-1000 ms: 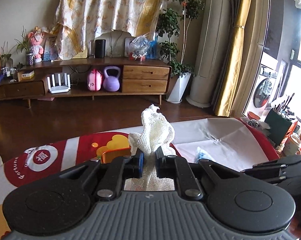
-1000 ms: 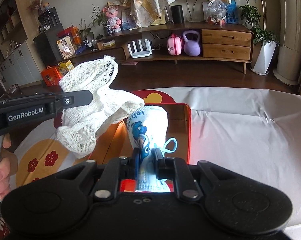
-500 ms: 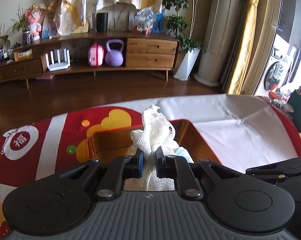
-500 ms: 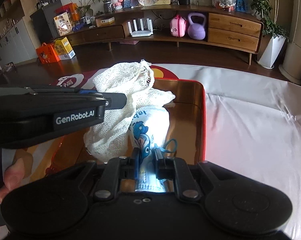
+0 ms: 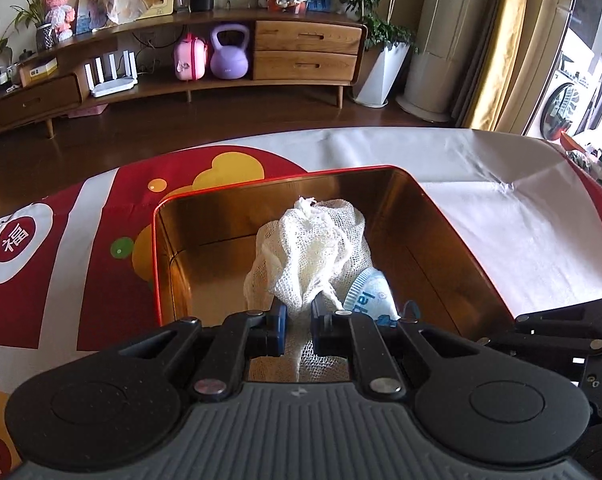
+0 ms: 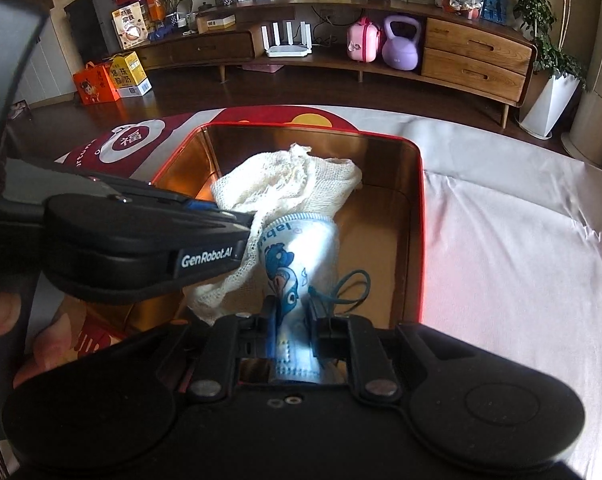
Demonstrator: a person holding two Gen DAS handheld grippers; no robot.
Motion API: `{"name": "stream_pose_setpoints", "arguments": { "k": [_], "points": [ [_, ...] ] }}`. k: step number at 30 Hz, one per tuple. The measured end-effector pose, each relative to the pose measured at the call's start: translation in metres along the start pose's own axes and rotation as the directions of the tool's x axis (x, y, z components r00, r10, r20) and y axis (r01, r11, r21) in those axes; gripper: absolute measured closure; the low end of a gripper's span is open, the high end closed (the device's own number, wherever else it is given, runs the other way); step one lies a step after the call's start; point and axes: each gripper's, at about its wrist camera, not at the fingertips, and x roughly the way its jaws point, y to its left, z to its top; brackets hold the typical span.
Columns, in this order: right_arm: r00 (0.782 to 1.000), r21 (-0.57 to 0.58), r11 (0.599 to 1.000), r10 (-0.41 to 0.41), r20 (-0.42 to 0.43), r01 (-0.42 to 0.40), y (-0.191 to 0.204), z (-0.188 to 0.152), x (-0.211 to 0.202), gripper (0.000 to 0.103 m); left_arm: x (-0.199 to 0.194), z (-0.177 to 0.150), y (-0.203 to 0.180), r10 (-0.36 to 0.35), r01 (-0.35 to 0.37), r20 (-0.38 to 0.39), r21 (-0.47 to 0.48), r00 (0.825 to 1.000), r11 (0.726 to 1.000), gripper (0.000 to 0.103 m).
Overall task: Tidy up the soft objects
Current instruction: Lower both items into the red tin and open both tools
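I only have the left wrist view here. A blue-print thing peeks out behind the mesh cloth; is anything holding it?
Observer: Yes, the right gripper is shut on that printed cloth.
Operator: Is it inside the tin?
Observer: It hangs over the tin, and a teal loop dangles beside it.
Operator: Where is the left gripper from there?
Observer: The left gripper comes in from the left, clamping the mesh cloth.
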Motion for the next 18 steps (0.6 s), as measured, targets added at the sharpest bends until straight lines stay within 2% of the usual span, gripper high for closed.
{"name": "stream_pose_setpoints", "arguments": {
  "k": [4, 12, 18],
  "points": [
    [1.000, -0.008, 1.000, -0.021, 0.002, 0.021, -0.001, 0.005, -0.002, 0.082, 0.003, 0.001, 0.003, 0.025, -0.026, -0.038, -0.019, 0.999, 0.999, 0.091],
    [1.000, 0.013, 1.000, -0.020, 0.003, 0.020, -0.009, 0.004, -0.012, 0.078, -0.008, 0.002, 0.000, 0.027, -0.028, -0.034, -0.027, 0.999, 0.999, 0.089],
    [0.999, 0.028, 0.999, -0.030, 0.036, 0.029, -0.011, 0.004, -0.031, 0.067, -0.027, 0.004, 0.000, 0.011, -0.011, -0.008, -0.042, 1.000, 0.999, 0.089]
  ]
}}
